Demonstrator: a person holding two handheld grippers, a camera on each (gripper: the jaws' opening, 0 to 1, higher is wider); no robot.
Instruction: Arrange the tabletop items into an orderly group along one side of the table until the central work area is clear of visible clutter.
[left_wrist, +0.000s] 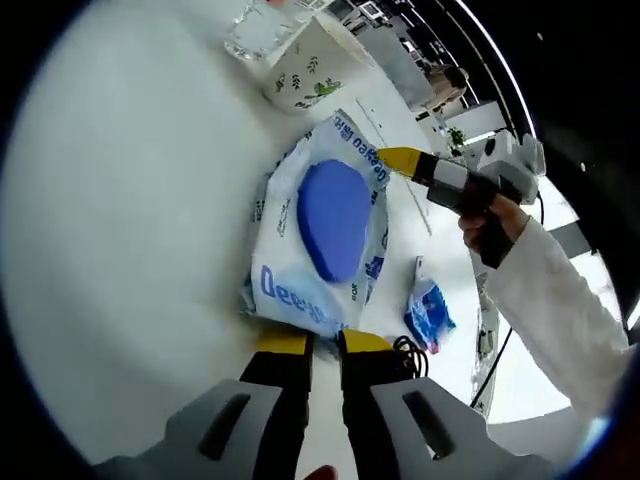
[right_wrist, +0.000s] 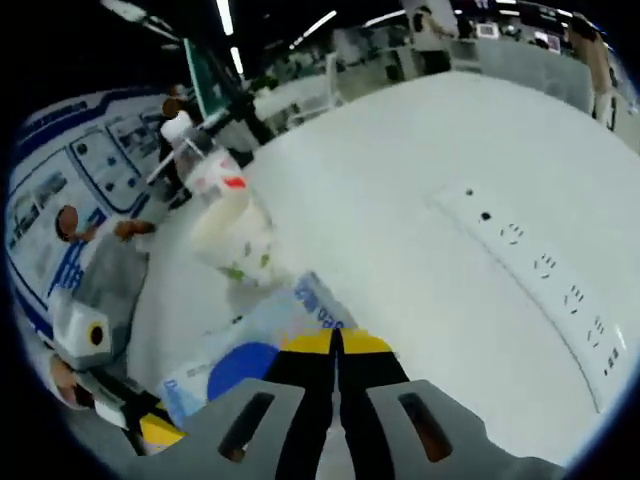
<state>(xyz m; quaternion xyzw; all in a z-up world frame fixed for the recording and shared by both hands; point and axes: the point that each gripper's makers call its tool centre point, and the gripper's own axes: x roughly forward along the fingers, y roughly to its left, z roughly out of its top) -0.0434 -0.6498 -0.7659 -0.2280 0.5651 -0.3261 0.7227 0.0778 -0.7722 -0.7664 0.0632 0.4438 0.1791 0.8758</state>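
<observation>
Together, both hand-held grippers pinch one wet-wipes pack (left_wrist: 325, 235) lying on the white counter (left_wrist: 130, 220): the left hand-held gripper (left_wrist: 325, 342) clamps its near edge, the right hand-held gripper (right_wrist: 336, 343) its far corner. Beyond the pack stands a leaf-printed paper cup (left_wrist: 305, 70); right of it lies a small blue-white sachet (left_wrist: 430, 310).

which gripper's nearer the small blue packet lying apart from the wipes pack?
Left. The left gripper pinches the wipes pack edge beside the small blue packet; the right gripper grips the pack's far corner.
</observation>
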